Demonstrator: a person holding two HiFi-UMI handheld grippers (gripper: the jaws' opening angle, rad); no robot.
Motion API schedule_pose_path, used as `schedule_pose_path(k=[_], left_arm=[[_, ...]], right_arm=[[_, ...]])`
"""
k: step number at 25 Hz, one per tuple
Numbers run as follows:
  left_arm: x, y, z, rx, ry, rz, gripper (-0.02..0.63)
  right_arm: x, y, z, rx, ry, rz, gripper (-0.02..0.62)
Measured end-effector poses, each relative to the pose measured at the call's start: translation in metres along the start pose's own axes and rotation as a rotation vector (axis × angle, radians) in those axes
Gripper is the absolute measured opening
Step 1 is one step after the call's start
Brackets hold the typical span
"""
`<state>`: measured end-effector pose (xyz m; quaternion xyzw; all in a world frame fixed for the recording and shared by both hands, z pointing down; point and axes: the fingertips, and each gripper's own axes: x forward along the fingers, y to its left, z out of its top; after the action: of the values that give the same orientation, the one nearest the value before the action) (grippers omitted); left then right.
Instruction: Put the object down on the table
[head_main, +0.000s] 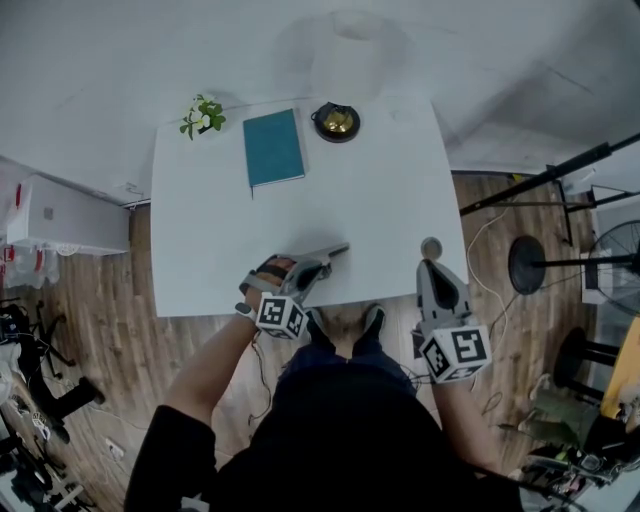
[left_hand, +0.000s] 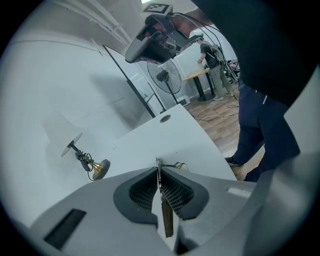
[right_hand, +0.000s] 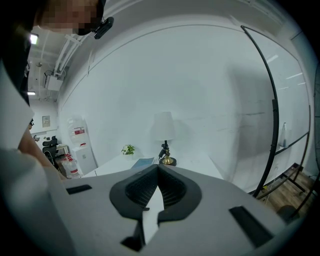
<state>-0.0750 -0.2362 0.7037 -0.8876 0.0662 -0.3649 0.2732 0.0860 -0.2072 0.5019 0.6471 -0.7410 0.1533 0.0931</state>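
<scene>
My left gripper (head_main: 320, 261) hovers over the near edge of the white table (head_main: 200, 250), shut on a thin flat object (head_main: 338, 250) that sticks out past its tips toward the right. In the left gripper view the jaws (left_hand: 159, 172) clamp this thin strip (left_hand: 165, 215) edge-on, brown low down with a metal tip (left_hand: 158, 162) above the table. My right gripper (head_main: 430, 266) is at the table's near right edge. Its jaws (right_hand: 158, 169) are shut with nothing between them.
On the far side of the table lie a teal book (head_main: 274, 147), a brass lamp base (head_main: 336, 122) and a small plant (head_main: 203, 116). A round hole (head_main: 431, 246) is in the table by the right gripper. Stands and a fan (head_main: 610, 250) crowd the floor at right, and a white cabinet (head_main: 60, 215) stands at left.
</scene>
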Motion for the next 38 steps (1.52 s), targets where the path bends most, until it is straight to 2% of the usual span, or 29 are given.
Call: schedule_pose_path(k=[8,9,11,16,18,21,24,30,35,38], left_arm=[[0.003,-0.013,-0.009,-0.035,0.077,-0.049,0.018],[0.003,-0.014,-0.009,-0.054,0.084,-0.059,0.025],[0.005,-0.018,-0.009,-0.093,0.096,-0.072,0.079],[-0.002,-0.015,-0.001,-0.171,0.11,-0.042,0.107],[-0.011,-0.011,0.009,-0.17,0.112,-0.017,0.112],[-0.031,0.003,0.033,-0.177,0.086,0.042,0.112],[-0.054,0.029,0.057,-0.26,0.049,0.142,0.11],[-0.102,0.118,0.092,-0.492,-0.055,0.373,0.092],[-0.134,0.176,0.102,-0.77,-0.07,0.513,0.046],[-0.154,0.205,0.115,-0.837,-0.119,0.601,0.023]], right_arm=[[0.011,0.001,-0.004,0.012,0.009,0.044,0.006],[0.012,0.001,-0.005,0.013,0.011,0.05,0.006],[0.013,-0.001,-0.006,0.014,0.014,0.063,0.006],[0.015,-0.008,-0.003,0.016,0.006,0.09,0.006],[0.017,-0.012,0.0,0.016,-0.003,0.1,0.006],[0.02,-0.015,0.005,0.014,-0.02,0.118,0.005],[0.02,-0.018,0.014,0.011,-0.038,0.137,0.006],[0.026,-0.018,0.046,-0.028,-0.102,0.179,0.006],[0.023,-0.015,0.078,-0.089,-0.164,0.204,0.006],[0.018,-0.018,0.11,-0.146,-0.234,0.184,0.006]])
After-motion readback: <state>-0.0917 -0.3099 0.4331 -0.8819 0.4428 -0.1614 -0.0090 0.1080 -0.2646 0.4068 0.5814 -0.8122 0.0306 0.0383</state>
